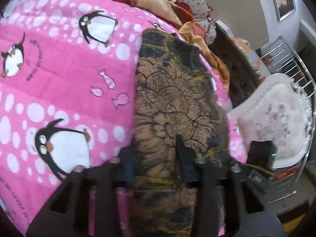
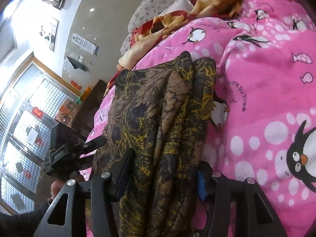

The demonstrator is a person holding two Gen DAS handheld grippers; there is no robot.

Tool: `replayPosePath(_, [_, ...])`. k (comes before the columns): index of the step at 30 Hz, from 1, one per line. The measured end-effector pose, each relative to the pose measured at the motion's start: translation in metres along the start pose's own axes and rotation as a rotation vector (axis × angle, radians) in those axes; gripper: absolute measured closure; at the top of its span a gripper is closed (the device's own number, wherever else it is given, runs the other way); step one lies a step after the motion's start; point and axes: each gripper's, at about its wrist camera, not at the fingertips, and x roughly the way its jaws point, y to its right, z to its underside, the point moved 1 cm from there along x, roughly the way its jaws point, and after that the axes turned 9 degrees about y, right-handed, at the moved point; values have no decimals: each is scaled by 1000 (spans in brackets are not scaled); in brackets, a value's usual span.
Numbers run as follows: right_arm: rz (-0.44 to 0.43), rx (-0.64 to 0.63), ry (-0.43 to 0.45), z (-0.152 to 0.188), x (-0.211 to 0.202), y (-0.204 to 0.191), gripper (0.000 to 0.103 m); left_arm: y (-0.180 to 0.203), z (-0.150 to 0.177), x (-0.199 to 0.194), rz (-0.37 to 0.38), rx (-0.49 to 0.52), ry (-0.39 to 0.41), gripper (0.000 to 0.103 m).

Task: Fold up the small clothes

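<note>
Thin brown-and-yellow printed cloth (image 1: 173,90) lay bunched lengthwise on the pink penguin blanket (image 1: 65,90), its near end pinched in both the left gripper (image 1: 153,158) and the right gripper (image 2: 164,169); light and limp, it probably handled best by its corners.

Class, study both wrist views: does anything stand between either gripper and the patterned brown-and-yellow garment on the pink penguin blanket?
Nothing visible does. The patterned garment already runs between the fingers of the left gripper, and its bunched folds fill the right gripper too. Around it lies only the pink penguin blanket.
</note>
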Motion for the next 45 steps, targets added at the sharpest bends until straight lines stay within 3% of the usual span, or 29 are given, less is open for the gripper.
replayPosePath(3, [47, -50, -1, 1, -6, -23, 69, 10, 1, -11, -22, 43, 38, 83])
replayPosePath(7, [94, -103, 19, -3, -18, -65, 72, 25, -5, -41, -13, 106, 93, 84])
replayPosePath(12, [14, -128, 14, -6, -9, -120, 72, 4, -27, -101, -50, 120, 154, 84])
replayPosePath(17, [-56, -122, -33, 11, 36, -168, 73, -40, -47, -142, -144, 125, 160, 84])
replayPosePath(21, [-40, -84, -80, 29, 74, -165, 72, -69, -41, -132, -202, 102, 119, 83])
replayPosePath(25, [61, -62, -127, 43, 99, -136, 72, -97, -29, -101, -255, 63, 36, 78])
replayPosePath(28, [46, -28, -91, 35, 83, -134, 71, -101, -30, -110, -216, 37, 58, 78])
replayPosePath(32, [65, -121, -33, 19, 51, -151, 69, -98, -34, -143, -247, 83, 139, 78])
replayPosePath(36, [171, -301, 3, 9, 54, -201, 69, -59, -49, -151, -241, 131, 230, 78])
replayPosePath(39, [264, -367, 72, 8, 75, -232, 69, -34, -61, -130, -326, 179, 257, 78])
replayPosePath(43, [436, -436, 42, 16, 124, -241, 69, -33, -84, -90, -369, 132, 223, 78])
replayPosePath(45, [556, -475, -10, 15, 149, -232, 69, -34, -91, -69, -447, 171, 205, 78])
